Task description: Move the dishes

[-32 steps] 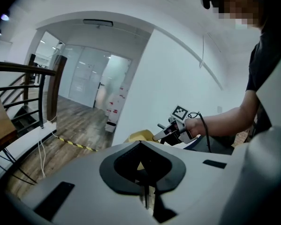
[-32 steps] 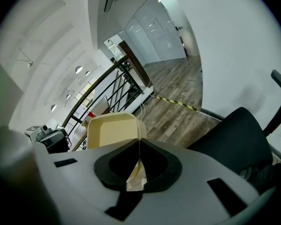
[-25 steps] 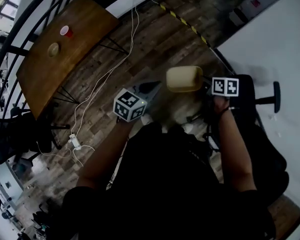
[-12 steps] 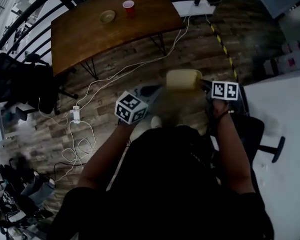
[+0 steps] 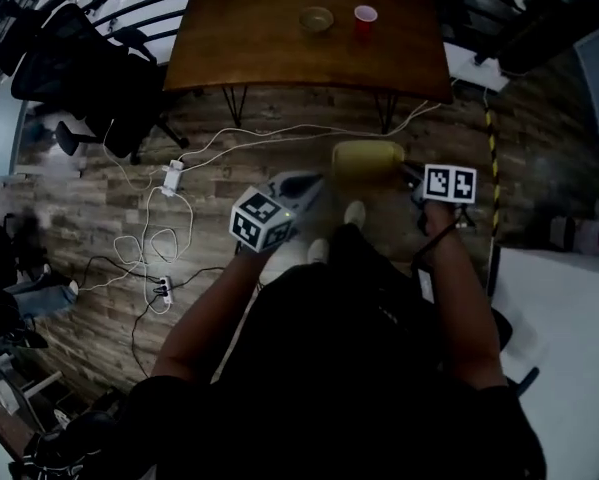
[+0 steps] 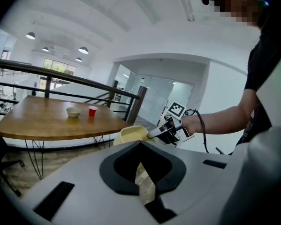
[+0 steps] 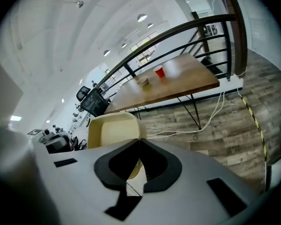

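A pale yellow dish (image 5: 367,158) hangs in the air over the wooden floor, with my right gripper (image 5: 406,172) shut on its rim. In the right gripper view the yellow dish (image 7: 113,129) stands just beyond the closed jaws of the right gripper (image 7: 139,140). My left gripper (image 5: 305,184) is beside it on the left, shut with nothing in it. From the left gripper (image 6: 140,143) I see the yellow dish (image 6: 132,134) and the right gripper (image 6: 163,131). Farther off, a wooden table (image 5: 249,38) carries a small bowl (image 5: 317,18) and a red cup (image 5: 365,15).
White cables and a power strip (image 5: 172,179) trail across the plank floor. Black office chairs (image 5: 89,63) stand left of the table, with a dark railing (image 7: 178,29) behind it. A yellow-black tape line (image 5: 494,158) and a white surface (image 5: 569,318) lie to the right.
The view has swung round: the table with bowl and cup went from the upper left to top centre. Both grippers and the yellow dish keep their places relative to me.
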